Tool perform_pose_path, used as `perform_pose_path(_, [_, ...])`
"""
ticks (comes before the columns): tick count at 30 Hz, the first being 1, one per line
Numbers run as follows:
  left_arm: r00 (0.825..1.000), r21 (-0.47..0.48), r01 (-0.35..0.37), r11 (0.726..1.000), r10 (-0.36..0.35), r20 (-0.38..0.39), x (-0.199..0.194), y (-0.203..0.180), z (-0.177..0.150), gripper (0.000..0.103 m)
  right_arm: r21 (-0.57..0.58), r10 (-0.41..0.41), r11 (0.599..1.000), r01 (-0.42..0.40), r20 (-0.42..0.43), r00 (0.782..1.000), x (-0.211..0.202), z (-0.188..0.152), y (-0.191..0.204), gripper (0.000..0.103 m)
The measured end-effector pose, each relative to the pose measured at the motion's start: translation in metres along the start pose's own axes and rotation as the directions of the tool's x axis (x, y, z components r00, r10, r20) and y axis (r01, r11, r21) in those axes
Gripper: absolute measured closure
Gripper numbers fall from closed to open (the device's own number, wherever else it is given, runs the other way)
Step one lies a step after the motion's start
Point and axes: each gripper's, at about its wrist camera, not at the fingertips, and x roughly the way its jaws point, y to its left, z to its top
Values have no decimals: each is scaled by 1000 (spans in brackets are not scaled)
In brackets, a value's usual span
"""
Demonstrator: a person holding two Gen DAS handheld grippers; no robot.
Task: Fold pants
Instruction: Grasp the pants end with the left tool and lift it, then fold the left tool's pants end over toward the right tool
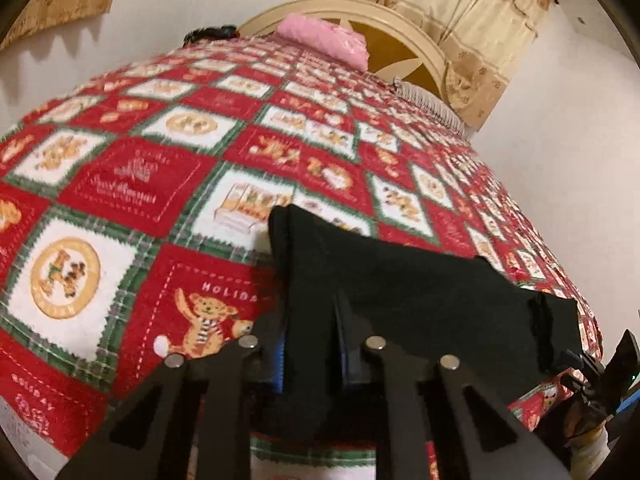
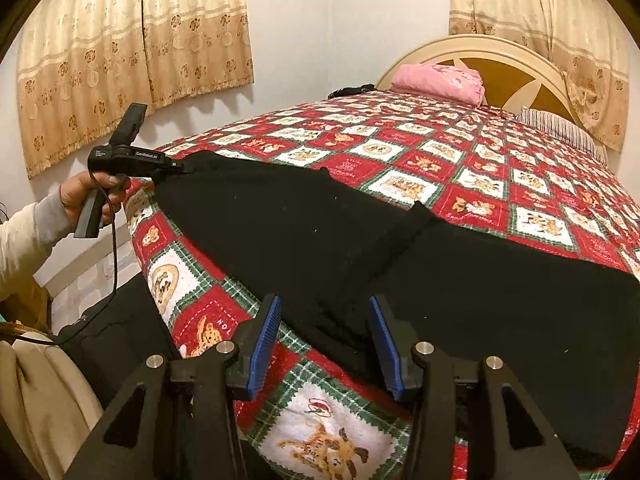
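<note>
**Fold pants: grip stage, no fold visible yet**

Status: early. Black pants (image 2: 360, 248) lie spread flat across near edge of the bed, on the red/green holiday quilt (image 2: 460, 168). 1 corner grabbed, other side not yet. No completed fold that I can see; fabric looks like 1 long dark sheet w/ a seam or overlap ridge running mid-way, so could already be leg-on-leg, can't confirm.

Left gripper (image 1: 312, 344): pressed together on pants edge. Wrist view shows black cloth running down between the blue pads, fingers nearly closed on it. R wrist view agrees: left gripper (image 2: 182, 168) sits at far-left corner of the pants, tip on the fabric, person's hand (image 2: 94, 196) on the handle.

Right gripper (image 2: 324, 336): jaws spread, blue pads either side of near pants edge, cloth betw. them but pads not pressing. Not gripping yet, imo.

Left to do: R side pinch, lift both ends, carry over for fold, then prob 1 more fold + flatten.

Pants look: plain black, matte, soft knit-ish, few lint specks. Mostly flat, mild bunching near R gripper. Far-left corner pulled slightly taut toward the left gripper. Right end drapes toward bed edge, partly out of frame.

Bkgd: pink pillow (image 2: 438, 82) at headboard, well apart from the work area.
</note>
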Motion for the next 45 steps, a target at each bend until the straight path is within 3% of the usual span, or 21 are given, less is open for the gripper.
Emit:
perform_pose_path(7, [986, -27, 145, 989, -143, 84, -37, -25, 11, 84, 22, -41, 999, 40, 41, 998, -12, 7, -10, 55])
perform_pose_path(12, [967, 43, 218, 975, -222, 127, -55, -65, 21, 84, 48, -87, 995, 84, 67, 994, -23, 12, -22, 54])
perform_pose_path(17, [946, 115, 288, 951, -301, 122, -56, -108, 27, 85, 112, -120, 988, 110, 89, 989, -36, 15, -42, 53])
perform_pose_path(27, [910, 232, 396, 889, -413, 26, -34, -198, 28, 85, 252, -181, 956, 148, 112, 977, -66, 11, -85, 51])
perform_pose_path(33, [875, 282, 472, 835, -483, -32, -26, -251, 27, 85, 299, -231, 936, 187, 118, 966, -87, -4, -107, 49])
perform_pose_path(40, [837, 331, 534, 778, -541, -80, -22, -310, 26, 85, 406, -270, 892, 201, 120, 956, -103, -23, -136, 48])
perform_pose_path(45, [820, 353, 564, 746, -558, -131, -11, -344, 21, 85, 469, -302, 857, 216, 116, 946, -111, -33, -155, 44])
